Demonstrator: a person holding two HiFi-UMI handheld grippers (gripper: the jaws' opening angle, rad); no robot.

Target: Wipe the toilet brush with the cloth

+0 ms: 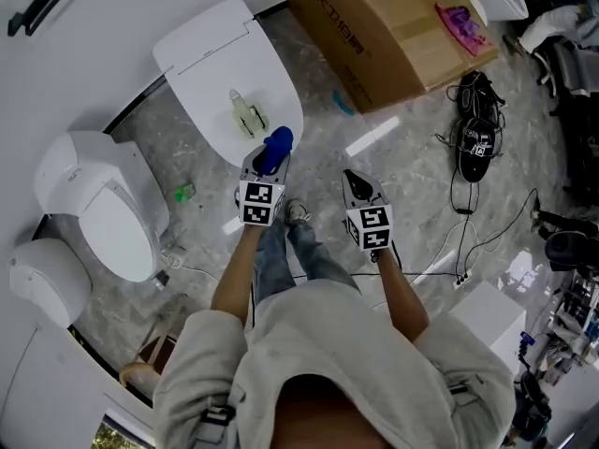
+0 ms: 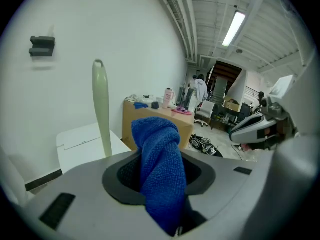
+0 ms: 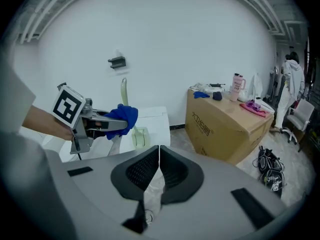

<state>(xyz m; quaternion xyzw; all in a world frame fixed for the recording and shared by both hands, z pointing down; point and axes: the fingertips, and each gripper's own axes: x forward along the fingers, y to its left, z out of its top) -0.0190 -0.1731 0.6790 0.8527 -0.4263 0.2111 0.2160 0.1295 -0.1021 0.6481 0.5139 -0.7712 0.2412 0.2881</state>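
Blue nubbly cloth (image 2: 157,149) in left tool (image 1: 268,162)

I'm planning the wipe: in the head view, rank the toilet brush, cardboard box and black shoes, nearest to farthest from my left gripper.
1. Toilet brush, just ahead of the left gripper.
2. Cardboard box, ahead to the right.
3. Black shoes, far right on the floor.
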